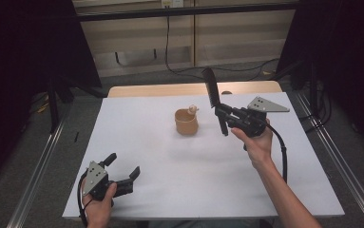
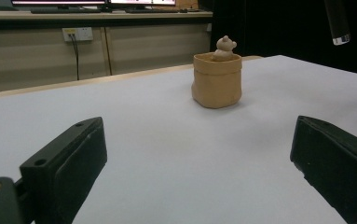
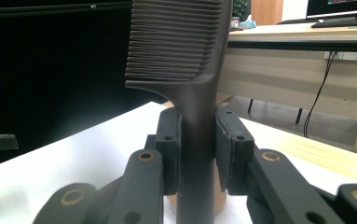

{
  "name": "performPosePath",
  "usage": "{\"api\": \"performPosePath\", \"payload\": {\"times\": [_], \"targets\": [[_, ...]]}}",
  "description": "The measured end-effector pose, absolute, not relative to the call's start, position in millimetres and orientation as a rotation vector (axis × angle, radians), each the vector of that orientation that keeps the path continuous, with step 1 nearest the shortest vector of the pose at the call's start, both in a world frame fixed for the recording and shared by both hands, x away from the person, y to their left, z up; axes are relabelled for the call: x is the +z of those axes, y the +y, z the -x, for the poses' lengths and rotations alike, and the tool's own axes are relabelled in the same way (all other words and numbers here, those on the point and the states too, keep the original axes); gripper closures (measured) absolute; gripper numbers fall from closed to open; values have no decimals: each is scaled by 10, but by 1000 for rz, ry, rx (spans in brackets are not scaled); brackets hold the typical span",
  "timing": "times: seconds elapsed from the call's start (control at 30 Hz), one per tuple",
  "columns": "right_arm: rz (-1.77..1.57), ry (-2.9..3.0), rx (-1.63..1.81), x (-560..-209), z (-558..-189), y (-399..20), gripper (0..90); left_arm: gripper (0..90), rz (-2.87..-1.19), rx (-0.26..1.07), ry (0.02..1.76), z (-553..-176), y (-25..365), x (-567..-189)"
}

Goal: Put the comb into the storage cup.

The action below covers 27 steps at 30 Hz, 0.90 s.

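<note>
Your right gripper (image 1: 221,115) pinches the black comb (image 1: 211,88) by its handle, the fingers (image 3: 169,149) pressed on either side, the teeth standing above them. It looks light, stiff and smooth, so hold low on the handle. Just beside the fingers the tan pot (image 1: 186,121) holds a small bear figure (image 1: 192,109). Your left gripper (image 1: 122,169) rests on the tabletop (image 1: 170,161), fingers spread.

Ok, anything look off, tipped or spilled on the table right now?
Nothing stands out. The tan pot stands upright mid-table with a small bear figure poking out of it. The right gripper clamps the black comb by its handle, teeth end up, nothing spilled.
</note>
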State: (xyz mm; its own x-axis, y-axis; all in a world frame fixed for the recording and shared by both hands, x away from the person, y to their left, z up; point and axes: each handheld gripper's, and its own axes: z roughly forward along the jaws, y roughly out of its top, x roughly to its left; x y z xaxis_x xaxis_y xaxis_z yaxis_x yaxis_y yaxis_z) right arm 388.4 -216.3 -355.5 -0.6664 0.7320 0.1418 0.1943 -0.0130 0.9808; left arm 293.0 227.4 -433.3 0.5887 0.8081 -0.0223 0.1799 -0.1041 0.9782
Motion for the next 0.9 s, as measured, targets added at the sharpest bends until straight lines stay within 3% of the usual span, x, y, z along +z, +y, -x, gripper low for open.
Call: {"api": "performPosePath", "payload": {"times": [0.9], "targets": [[-933, 1811, 1745, -3433, -4172, -1825, 727, 37, -1620, 633, 844, -2922, 2257, -4340]]}}
